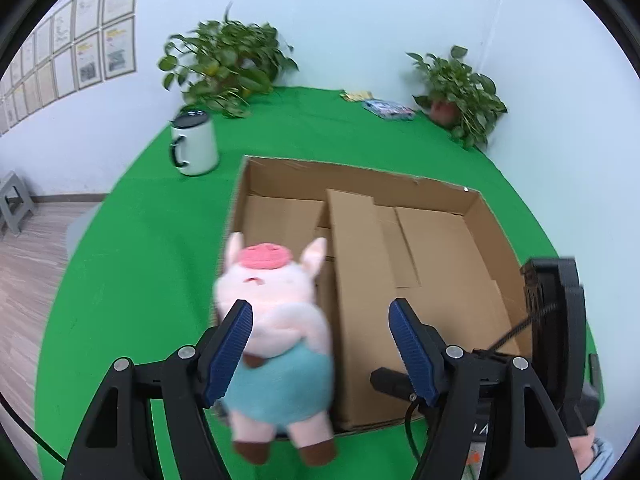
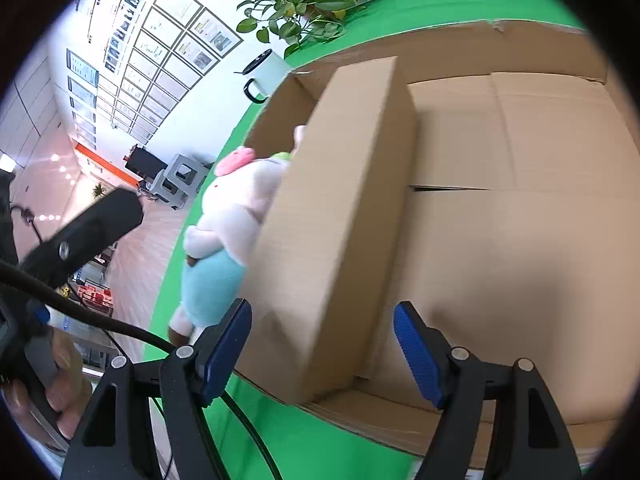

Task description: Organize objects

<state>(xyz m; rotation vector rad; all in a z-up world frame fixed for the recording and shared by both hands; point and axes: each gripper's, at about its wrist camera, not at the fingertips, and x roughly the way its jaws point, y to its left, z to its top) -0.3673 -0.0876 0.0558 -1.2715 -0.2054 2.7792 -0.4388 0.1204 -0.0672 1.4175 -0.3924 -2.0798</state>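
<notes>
Blue ribbed pads line the fingers of the left gripper [image 1: 321, 318], which stand spread with a plush pig [image 1: 276, 328] between them. The left pad lies against the toy's flank; the right pad stands clear of it with bare cardboard showing in the gap, so nothing is pinched. No earlier view is at hand to say more of the jaws. The pig appears upright at the left outer wall of the cardboard box [image 1: 360, 176], its feet low by the box's near corner. Blur hides whether it rests on the green tabletop [image 1: 140, 260] or is dropping.

I judge the toy light, soft and easily squashed, not fragile and not slippery against ribbed pads. The teal-clad belly looks the best place to squeeze: it is broad and central. The ears and legs would only flop.

Spread too are the fingers of the right gripper [image 2: 323, 320], with a folded cardboard flap [image 2: 340, 220] standing in the gap, untouched as far as I can tell. That flap is stiff yet bendable.

Farther off stand a white mug [image 1: 195, 145] and two potted plants [image 1: 224, 64].
</notes>
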